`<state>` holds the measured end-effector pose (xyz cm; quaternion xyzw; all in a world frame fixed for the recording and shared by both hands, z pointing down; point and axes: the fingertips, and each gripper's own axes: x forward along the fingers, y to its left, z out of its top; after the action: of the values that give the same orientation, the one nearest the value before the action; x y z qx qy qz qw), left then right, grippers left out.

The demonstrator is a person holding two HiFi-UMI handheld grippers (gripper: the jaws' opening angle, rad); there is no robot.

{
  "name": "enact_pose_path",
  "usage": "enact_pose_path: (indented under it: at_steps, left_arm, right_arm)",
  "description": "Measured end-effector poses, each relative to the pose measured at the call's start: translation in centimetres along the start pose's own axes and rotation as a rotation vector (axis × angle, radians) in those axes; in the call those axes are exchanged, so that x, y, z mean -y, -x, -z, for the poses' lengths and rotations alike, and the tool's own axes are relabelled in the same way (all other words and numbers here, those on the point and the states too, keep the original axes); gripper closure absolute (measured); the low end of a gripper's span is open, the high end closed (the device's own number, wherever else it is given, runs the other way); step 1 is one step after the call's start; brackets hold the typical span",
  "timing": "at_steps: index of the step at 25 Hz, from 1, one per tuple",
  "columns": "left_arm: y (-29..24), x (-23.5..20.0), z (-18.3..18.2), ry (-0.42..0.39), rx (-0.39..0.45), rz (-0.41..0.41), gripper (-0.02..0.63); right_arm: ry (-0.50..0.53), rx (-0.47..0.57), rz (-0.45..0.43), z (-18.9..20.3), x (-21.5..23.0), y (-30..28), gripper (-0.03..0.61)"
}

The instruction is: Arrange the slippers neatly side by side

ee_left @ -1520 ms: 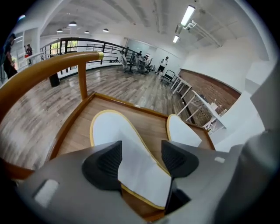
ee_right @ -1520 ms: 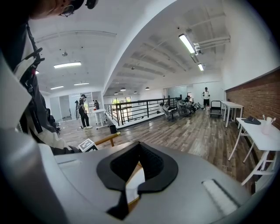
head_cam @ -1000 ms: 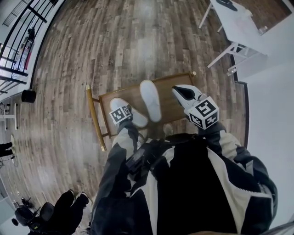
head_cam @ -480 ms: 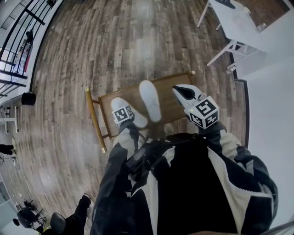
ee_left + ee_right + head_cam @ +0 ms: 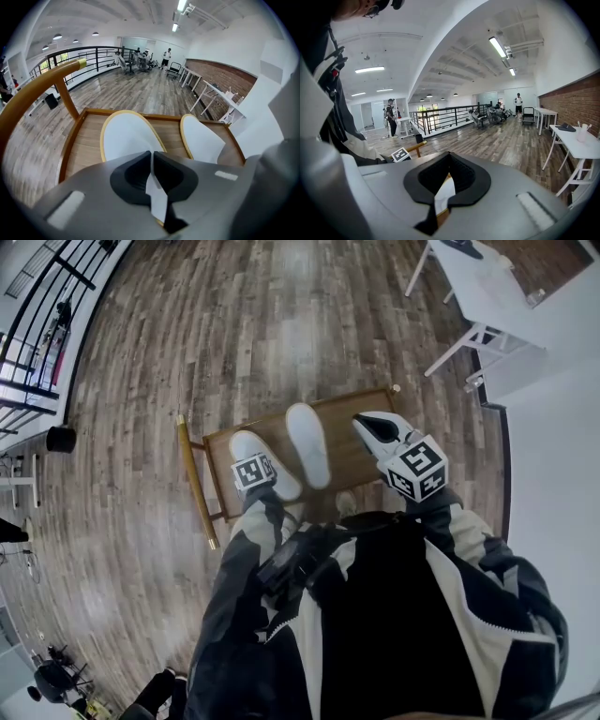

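Looking down in the head view, a wooden chair (image 5: pixel 354 465) with a brown seat and a curved yellow back rail (image 5: pixel 192 479) carried both flat white slippers with yellow-edged soles. The rail-side slipper (image 5: pixel 241 447) lay slanted across the seat, its far end angled toward the rail. The middle slipper (image 5: pixel 307 444) lay at mid-seat, its far end reaching the chair's far edge. Their near ends sat close and their far ends spread apart, so the pair was not yet parallel. The left tool (image 5: pixel 253 463) sat over the near end of the rail-side slipper. The right tool (image 5: pixel 373 427) hung above the side of the seat farthest from the rail, apart from both slippers.

In the left gripper view, the left tool's jaws had just been closing and stood almost together. A thin white strip of the rail-side slipper's near edge appeared pinched between them. Beyond the jaws both slippers rested on the seat, with bare wood showing between them.

In the right gripper view, the right tool's jaws were closed. A pale sliver showed in the slit, but what it was could not be told, and nothing seemed held.

That fresh grip meant, by my reading, that the rail-side slipper was ready to be swung and drawn alongside the middle slipper, the step that remained.
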<state>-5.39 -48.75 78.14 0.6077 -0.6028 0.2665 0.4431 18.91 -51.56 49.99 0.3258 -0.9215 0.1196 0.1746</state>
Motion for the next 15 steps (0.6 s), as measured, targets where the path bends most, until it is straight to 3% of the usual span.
enact_pose_path:
  at_steps: [4, 8, 15]
  left_arm:
    - [1.1, 0.8, -0.9, -0.084, 0.010, 0.018, 0.583]
    - [3.3, 1.6, -2.0, -0.062, 0.061, 0.083, 0.583]
    - [9.1, 1.1, -3.8, -0.061, 0.188, 0.100, 0.584]
  right_arm:
    - [-0.001, 0.009, -0.015, -0.7, -0.3, -0.5, 0.574]
    - [0.006, 0.018, -0.044, -1.0, -1.3, -1.1, 0.574]
    - [0.014, 0.021, -0.086, -1.3, -2.7, -2.2, 0.574]
